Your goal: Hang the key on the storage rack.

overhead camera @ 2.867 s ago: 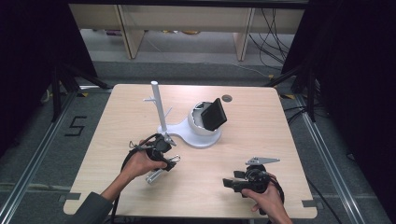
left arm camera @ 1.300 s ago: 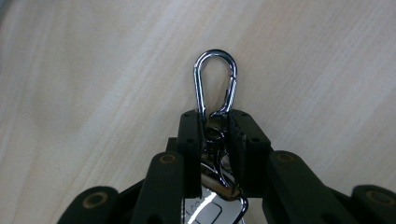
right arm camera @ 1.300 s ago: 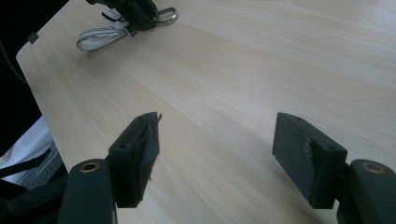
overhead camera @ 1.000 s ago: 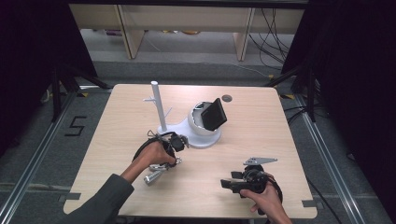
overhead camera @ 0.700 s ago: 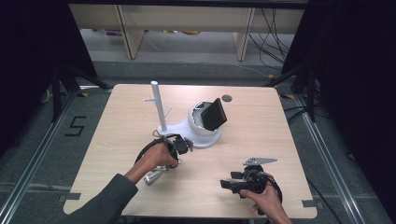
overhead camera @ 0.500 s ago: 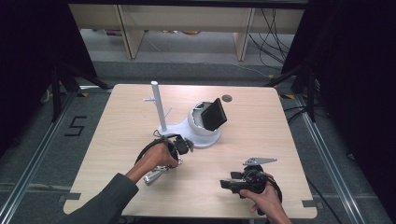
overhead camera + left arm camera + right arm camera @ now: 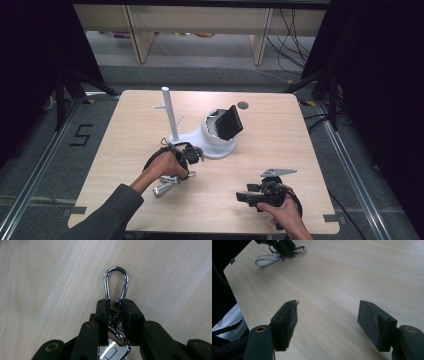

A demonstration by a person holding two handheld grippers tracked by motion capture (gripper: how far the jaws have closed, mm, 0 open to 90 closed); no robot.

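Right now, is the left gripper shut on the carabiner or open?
Shut on it. The left gripper has both pads pressed against the carabiner, whose loop sticks out past them.

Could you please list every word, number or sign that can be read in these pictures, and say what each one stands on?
"5": a dark numeral marked on the grey floor left of the table, in the high view.
No other text is readable: the black screen on the white stand is blank, and the carabiner and the metal piece behind it carry no legible marking.
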